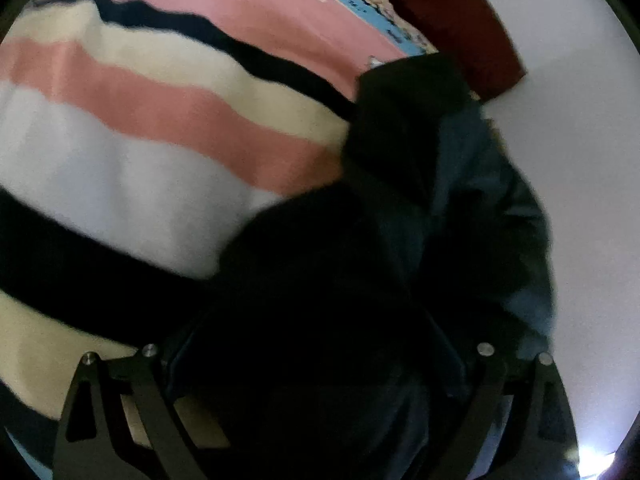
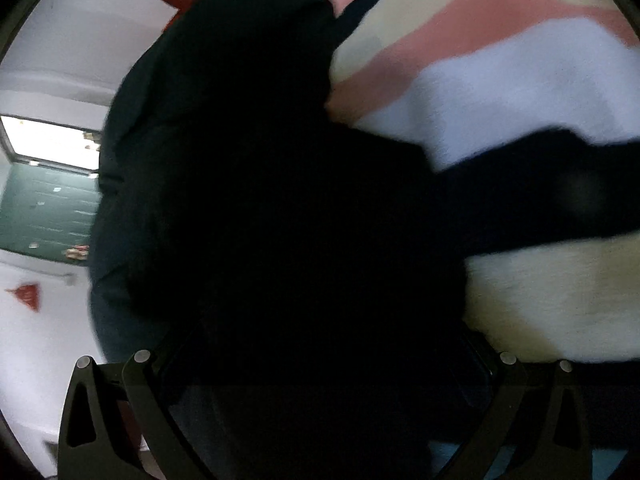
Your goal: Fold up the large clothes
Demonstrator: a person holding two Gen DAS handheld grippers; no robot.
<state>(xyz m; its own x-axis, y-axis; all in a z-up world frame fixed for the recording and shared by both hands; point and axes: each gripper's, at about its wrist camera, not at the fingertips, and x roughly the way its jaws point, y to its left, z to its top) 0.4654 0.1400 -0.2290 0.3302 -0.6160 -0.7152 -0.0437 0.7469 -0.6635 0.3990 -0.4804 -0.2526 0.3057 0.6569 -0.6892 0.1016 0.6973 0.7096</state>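
A dark navy-black garment [image 1: 400, 200] lies bunched on a striped fleece blanket [image 1: 140, 120] with cream, pink, white and black bands. My left gripper [image 1: 316, 320] hangs just over it, its finger arms spread wide. The dark cloth fills the space between them and hides the fingertips. In the right wrist view the same garment [image 2: 240, 160] covers the middle of the picture beside the striped blanket [image 2: 500, 80]. My right gripper [image 2: 320, 332] stands just as wide, with cloth lying between its arms and its tips lost in the dark folds.
A pink sheet with a blue printed border [image 1: 260, 12] lies beyond the blanket, and a dark red cloth [image 1: 452, 12] beside a white wall [image 1: 560, 120]. The right wrist view shows a bright window [image 2: 52, 142] and a green board [image 2: 48, 212] at the left.
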